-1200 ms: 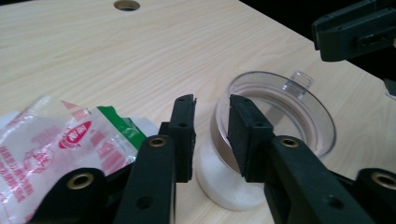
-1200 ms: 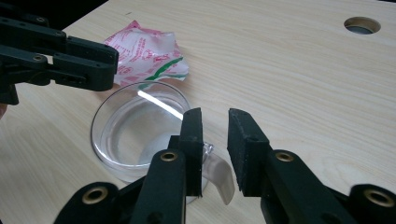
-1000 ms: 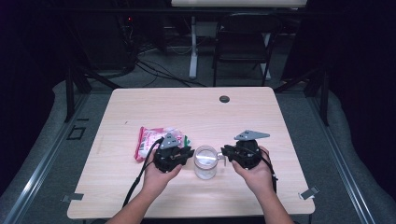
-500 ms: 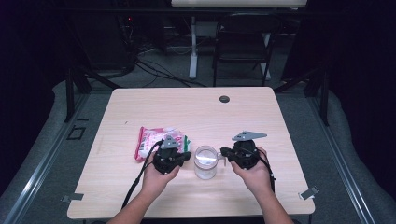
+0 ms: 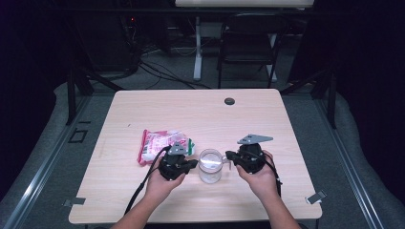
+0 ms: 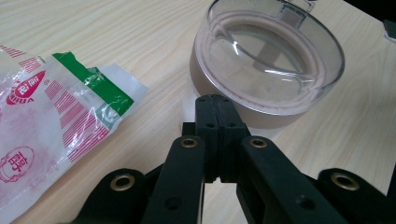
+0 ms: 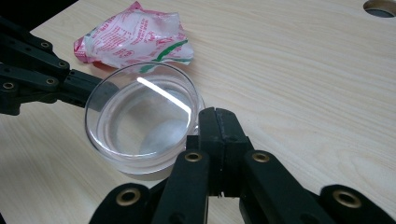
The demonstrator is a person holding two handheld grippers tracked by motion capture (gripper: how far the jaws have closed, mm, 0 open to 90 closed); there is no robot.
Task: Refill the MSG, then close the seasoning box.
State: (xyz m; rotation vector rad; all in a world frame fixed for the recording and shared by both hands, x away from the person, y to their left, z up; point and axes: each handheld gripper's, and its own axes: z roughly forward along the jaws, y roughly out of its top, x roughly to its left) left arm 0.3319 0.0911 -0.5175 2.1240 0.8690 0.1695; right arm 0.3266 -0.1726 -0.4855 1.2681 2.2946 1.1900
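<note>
Item: clear glass mug [image 5: 210, 165], near edge of the pale wooden surface [image 5: 267, 119], between both tools. Left hand-held gripper [image 5: 193, 163] and right hand-held gripper [image 5: 228, 155]: jaws just closed, empty, flanking the mug. Grasp apparently pending. Adjacent: red-and-white plastic packet [image 5: 160, 144].

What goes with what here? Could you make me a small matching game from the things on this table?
Things:
1. clear cup
2. snack bag
3. round hole
4. left tool

Descriptions:
A. pink and white, with a green stripe
B. near the table's far edge
C. black, jaws shut
D. see-through, between the two tools

Pairs: 1-D, 2-A, 3-B, 4-C
</note>
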